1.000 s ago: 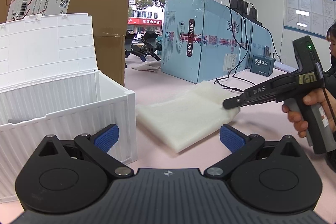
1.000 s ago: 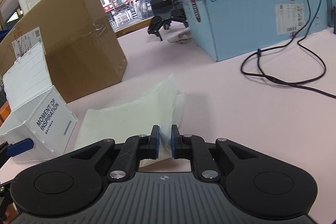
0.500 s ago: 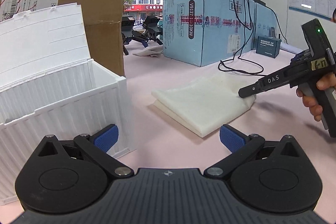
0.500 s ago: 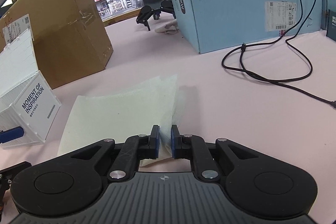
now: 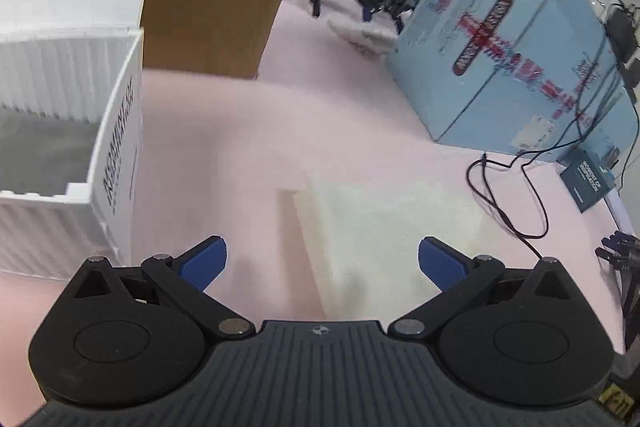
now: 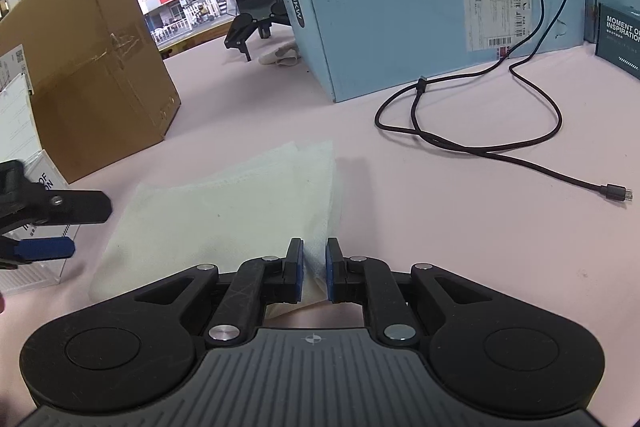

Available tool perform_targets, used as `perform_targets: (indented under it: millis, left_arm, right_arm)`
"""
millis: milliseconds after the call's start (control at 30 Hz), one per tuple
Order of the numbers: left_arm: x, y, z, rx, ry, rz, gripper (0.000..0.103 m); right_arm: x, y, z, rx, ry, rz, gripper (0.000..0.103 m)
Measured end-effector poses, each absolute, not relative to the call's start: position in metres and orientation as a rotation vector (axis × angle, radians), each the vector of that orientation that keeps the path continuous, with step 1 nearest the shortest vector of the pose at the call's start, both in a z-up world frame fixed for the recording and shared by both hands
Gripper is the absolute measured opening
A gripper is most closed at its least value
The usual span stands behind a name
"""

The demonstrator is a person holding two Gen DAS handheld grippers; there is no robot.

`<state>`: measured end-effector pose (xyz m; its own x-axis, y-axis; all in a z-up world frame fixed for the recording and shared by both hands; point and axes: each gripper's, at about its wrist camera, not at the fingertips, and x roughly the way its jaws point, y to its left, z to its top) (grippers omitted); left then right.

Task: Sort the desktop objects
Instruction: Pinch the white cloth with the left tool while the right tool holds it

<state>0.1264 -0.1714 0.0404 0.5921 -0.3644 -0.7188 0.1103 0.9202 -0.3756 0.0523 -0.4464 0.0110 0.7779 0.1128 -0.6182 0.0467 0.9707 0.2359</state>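
Item: folded white cloth (image 6: pixel 224 211), flat on the pink table (image 6: pixel 440 227); I take it as my landmark.
- My right tongs (image 6: pixel 312 269): clamped on the cloth's near corner.
- My left tongs (image 5: pixel 320 263): spread wide, empty, above the cloth's near edge (image 5: pixel 380 239).
- White ribbed box (image 5: pixel 68 131): left of the cloth, lid up.
- Brown carton (image 6: pixel 88 67): beyond the cloth, to the left.
- Blue carton (image 6: pixel 420 7): beyond it, to the right.
- Black cable (image 6: pixel 480 131): right of the cloth, loose on the table.
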Motion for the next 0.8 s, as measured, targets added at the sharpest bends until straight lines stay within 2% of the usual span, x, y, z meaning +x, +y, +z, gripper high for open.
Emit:
perform_targets:
  millis: [33,267,800]
  left_arm:
    - [0.134,-0.171,0.034,-0.313,0.942,-0.277,0.103]
    - [0.131,-0.173,0.022,-0.204,0.92,-0.376,0.103]
    - [0.14,-0.155,0.006,-0.574,1.005,-0.698,0.103]
  right_arm:
    - [0.052,-0.446,0.011,0.243,0.681,0.035,0.01]
    - [0.054,-0.445,0.01,0.252,0.677,0.031,0.011]
    - [0.054,-0.443,0.008,0.258,0.661,0.048,0.012]
